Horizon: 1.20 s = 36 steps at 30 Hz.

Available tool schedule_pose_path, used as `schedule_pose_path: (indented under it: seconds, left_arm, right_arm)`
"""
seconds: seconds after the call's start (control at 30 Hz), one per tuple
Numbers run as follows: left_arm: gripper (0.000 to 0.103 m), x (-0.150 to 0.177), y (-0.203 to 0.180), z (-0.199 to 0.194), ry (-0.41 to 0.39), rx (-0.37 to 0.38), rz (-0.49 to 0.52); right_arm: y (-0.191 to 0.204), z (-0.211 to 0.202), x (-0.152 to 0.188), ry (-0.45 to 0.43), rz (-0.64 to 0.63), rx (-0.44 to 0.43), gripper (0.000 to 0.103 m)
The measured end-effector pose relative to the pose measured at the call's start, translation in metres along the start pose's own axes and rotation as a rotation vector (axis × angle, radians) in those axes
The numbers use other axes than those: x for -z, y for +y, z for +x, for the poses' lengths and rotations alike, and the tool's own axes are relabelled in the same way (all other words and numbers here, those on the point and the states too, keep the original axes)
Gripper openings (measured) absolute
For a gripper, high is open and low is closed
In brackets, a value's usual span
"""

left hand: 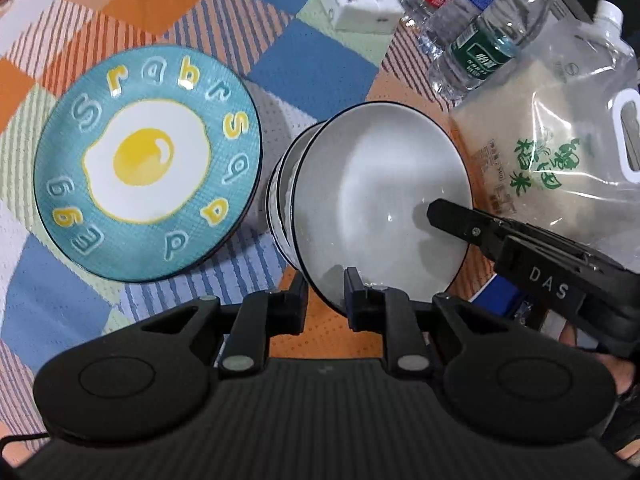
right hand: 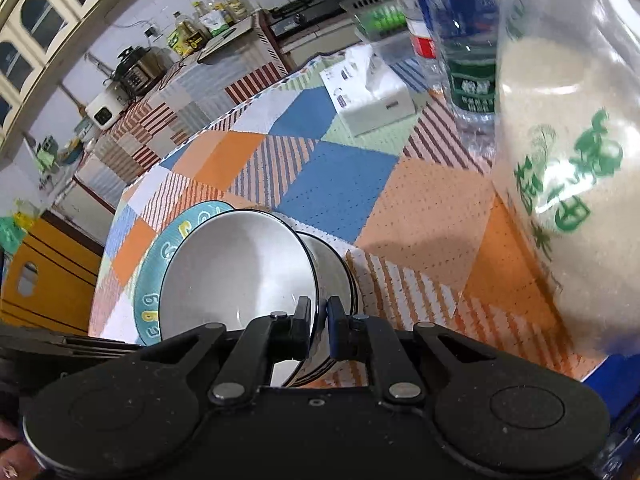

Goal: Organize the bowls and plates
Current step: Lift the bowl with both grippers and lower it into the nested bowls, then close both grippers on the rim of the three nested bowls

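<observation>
At frame centre, both the left gripper [left hand: 326, 280] and right gripper [right hand: 319, 312] pinch the rim of 1 tilted white bowl [left hand: 380, 200], seemingly being nested into 2 bowls [left hand: 282, 192] beside the egg plate [left hand: 148, 160]; next, gentle lowering.

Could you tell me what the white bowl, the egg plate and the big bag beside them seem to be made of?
White bowl: likely glazed ceramic, glossy with soft highlights and a dark painted rim. Egg plate: probably glazed ceramic too, with raised letters and a fine textured teal surface. Rice bag: clear flexible plastic, shiny and creased, white grains showing through.
</observation>
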State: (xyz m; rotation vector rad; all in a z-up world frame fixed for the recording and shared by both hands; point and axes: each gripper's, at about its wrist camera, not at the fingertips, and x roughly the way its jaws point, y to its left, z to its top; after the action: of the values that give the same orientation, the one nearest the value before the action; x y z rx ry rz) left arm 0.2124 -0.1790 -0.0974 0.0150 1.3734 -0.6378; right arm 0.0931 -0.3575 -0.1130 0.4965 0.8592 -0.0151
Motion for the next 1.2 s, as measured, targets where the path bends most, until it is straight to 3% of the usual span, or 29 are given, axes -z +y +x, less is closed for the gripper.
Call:
schedule_pose_path:
  seconds: [0.33,0.53,0.63,0.73,0.87,1.0,1.1,1.2]
  left_arm:
    - [0.018,-0.015,0.002,0.006,0.051,-0.012,-0.014]
    - [0.019,-0.021,0.003,0.007,0.066,-0.007,0.002]
    - [0.019,-0.018,0.004,0.007,0.051,-0.009,-0.003]
    - [0.019,-0.011,0.004,0.005,0.004,-0.009,0.006]
    - [0.019,0.005,0.006,-0.007,-0.123,-0.024,0.024]
    - [0.020,0.023,0.019,-0.028,-0.228,0.025,0.010]
    - [0.021,0.038,0.036,-0.047,-0.313,0.055,-0.021]
    - [0.023,0.055,0.047,-0.059,-0.361,0.089,-0.021]
  right_arm:
    - [0.014,0.011,0.003,-0.003,-0.132,0.087,0.012]
    - [0.030,0.011,0.010,-0.055,-0.274,0.201,0.016]
    - [0.027,0.011,0.010,-0.050,-0.281,0.199,0.015]
    - [0.025,0.014,0.012,-0.031,-0.272,0.189,0.016]
    - [0.025,0.011,0.016,-0.040,-0.269,0.168,0.020]
    - [0.018,-0.012,0.021,-0.087,-0.248,0.108,0.022]
    - [0.010,-0.034,0.028,-0.132,-0.232,0.107,0.040]
    - [0.002,-0.046,0.036,-0.146,-0.207,0.110,0.043]
